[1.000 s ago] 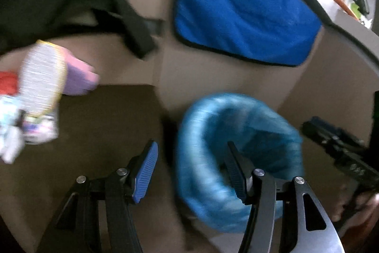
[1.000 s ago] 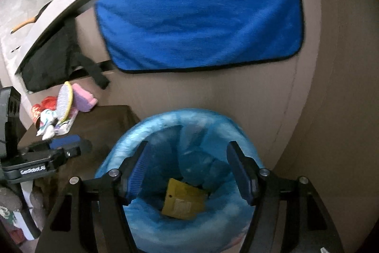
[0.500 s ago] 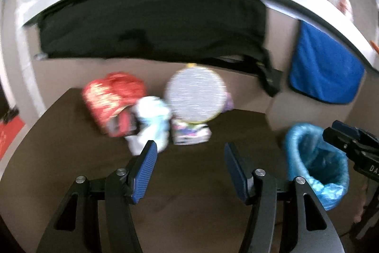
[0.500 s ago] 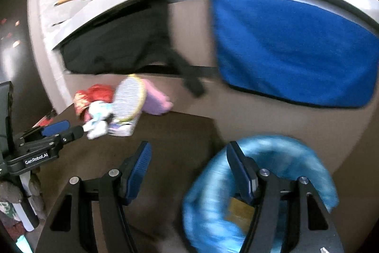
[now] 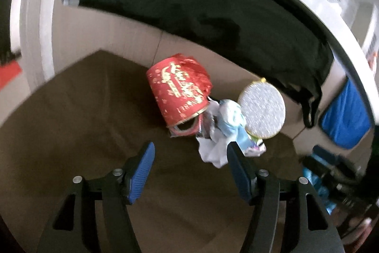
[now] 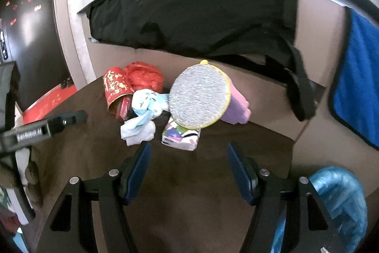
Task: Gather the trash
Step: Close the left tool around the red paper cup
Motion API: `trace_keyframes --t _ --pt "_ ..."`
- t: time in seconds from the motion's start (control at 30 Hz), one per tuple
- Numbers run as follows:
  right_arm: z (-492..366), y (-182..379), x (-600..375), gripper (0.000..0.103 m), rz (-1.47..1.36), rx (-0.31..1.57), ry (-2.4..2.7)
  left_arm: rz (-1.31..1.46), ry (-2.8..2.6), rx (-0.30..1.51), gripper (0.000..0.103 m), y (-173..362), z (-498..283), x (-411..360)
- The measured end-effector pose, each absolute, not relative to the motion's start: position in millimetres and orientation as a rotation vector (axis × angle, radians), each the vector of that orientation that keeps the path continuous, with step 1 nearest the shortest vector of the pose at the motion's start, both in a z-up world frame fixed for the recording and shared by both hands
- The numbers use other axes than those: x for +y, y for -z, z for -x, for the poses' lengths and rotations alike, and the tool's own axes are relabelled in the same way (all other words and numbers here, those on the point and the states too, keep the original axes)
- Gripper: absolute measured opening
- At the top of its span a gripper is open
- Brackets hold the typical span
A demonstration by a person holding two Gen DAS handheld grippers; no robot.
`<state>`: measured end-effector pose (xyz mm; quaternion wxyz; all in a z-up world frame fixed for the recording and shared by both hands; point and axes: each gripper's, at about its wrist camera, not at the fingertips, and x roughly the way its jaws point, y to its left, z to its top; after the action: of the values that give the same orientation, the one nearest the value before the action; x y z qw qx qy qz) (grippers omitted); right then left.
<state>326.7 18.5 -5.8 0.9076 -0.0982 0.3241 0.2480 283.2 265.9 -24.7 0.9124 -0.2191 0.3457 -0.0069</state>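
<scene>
Home: blue towel point(image 6: 357, 84) hung on wall, lined bin point(image 6: 336, 203) w/ household clutter.

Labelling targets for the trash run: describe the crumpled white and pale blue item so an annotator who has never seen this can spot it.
On the brown table, a small heap of clutter sits against the back wall under the black cloth. The crumpled tissue lies at the heap's front, between the red cup lying on its side and the round silver scrubber. It is the only soft, white and pale blue wad there.

Red gold-lettered cup point(image 5: 180, 94), silver glitter disc point(image 5: 261, 109), blue bin liner point(image 6: 341, 200)
</scene>
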Motion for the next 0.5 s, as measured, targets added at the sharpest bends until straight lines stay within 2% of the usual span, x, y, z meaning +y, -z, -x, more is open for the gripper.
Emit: trace_keyframes --t 0.33,0.5 --pt "-348 35 23 0.063 0.189 0.721 -0.514 0.716 0.022 0.73 0.067 34 -364 314" --pt "-346 42 12 0.063 0.187 0.725 -0.511 0.728 -0.064 0.792 0.068 49 -403 318"
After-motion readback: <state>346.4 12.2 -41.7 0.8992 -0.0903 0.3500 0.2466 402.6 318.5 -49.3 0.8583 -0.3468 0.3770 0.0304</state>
